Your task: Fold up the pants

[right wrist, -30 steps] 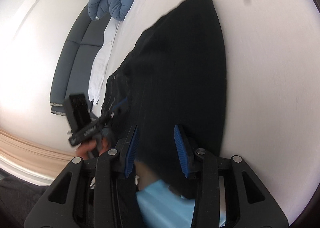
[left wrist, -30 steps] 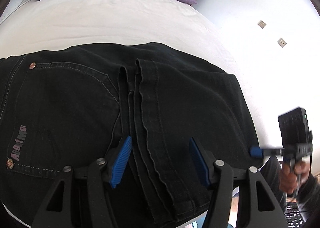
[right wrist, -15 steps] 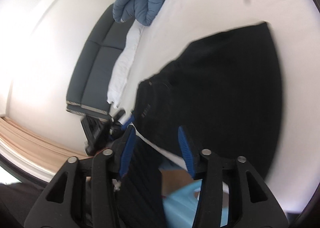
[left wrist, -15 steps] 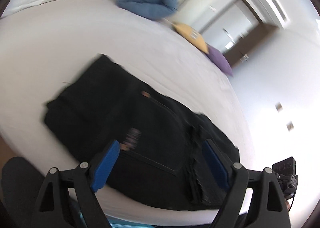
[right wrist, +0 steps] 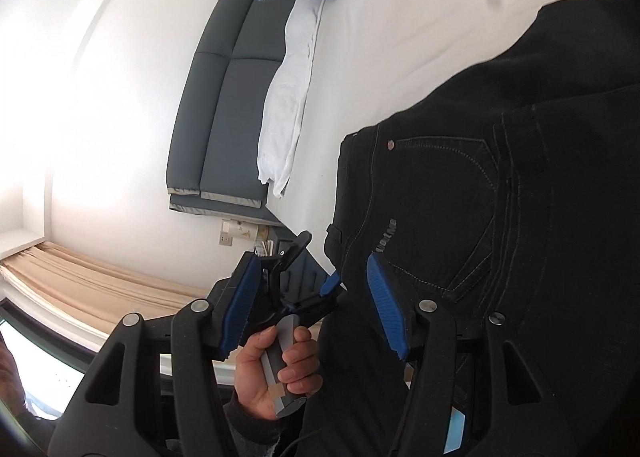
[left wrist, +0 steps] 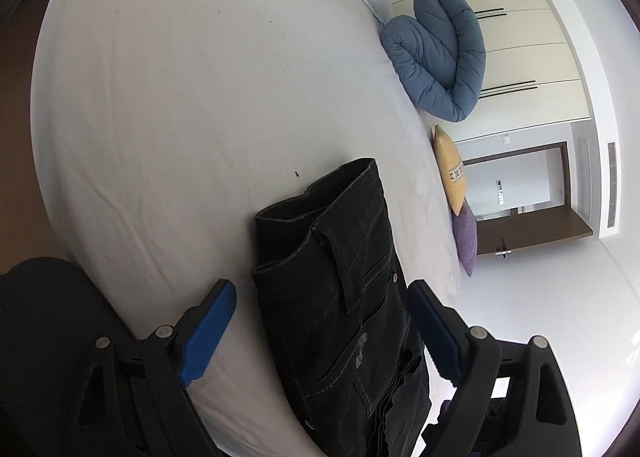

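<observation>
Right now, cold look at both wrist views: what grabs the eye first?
The folded black jeans lie near the edge of the white bed, dark against the pale sheet. The left gripper stands open in front of them, touching nothing. Across the bed, a rolled blue puffer jacket lies by the grey headboard.

The pants (right wrist: 500, 217) run past the picture's right edge.
</observation>
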{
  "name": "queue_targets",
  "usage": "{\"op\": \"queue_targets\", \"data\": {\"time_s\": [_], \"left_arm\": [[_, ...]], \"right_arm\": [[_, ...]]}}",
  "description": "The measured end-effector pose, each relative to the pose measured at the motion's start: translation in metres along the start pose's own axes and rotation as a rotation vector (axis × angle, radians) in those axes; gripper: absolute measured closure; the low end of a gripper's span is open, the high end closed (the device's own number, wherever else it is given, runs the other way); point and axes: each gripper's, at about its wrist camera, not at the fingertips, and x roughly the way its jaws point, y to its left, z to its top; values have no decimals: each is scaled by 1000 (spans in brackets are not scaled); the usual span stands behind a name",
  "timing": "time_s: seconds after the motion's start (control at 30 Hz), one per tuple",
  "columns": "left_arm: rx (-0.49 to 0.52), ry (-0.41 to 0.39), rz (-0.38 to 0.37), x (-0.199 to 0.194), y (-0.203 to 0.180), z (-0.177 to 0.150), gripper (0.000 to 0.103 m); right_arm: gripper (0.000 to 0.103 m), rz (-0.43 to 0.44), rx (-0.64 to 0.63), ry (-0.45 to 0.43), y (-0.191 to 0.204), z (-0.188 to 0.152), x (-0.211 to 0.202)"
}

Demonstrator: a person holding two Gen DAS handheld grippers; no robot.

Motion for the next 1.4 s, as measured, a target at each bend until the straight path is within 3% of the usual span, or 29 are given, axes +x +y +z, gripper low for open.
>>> {"op": "queue_targets", "data": {"time_s": [0.2,0.37,0.47,0.53,0.6,0.73,0.93,1.13,1.3,1.4], "left_arm": [[-50,16,-73,22,1,5,14],[-60,12,-87,28,-4,10,16],[-77,23,-86,33,-3,11,43],[-91,42,-81,38,-2,12,70],[-76,52,-80,41,-5,13,78],[-19,44,-71,35,-17,13,82],[78,17,-64,25,-40,9,84],[175,-10,-69,16,-69,3,84],[288,-19,-75,11,-104,-8,84],[392,-16,-77,8,-132,-24,84]], "right_arm": [[49,21,62,-15,-24,1,-21],[49,-5,70,19,-33,4,-24],[49,-55,61,53,-38,7,-19],[49,-109,51,78,-41,10,-15],[49,-166,37,93,-44,14,-11],[50,-384,47,99,-59,19,-11],[52,-443,12,79,-63,13,-4],[52,-387,26,30,-76,7,-13],[57,-393,-13,20,-77,2,-18],[54,-382,69,4,-67,9,-34]]}}
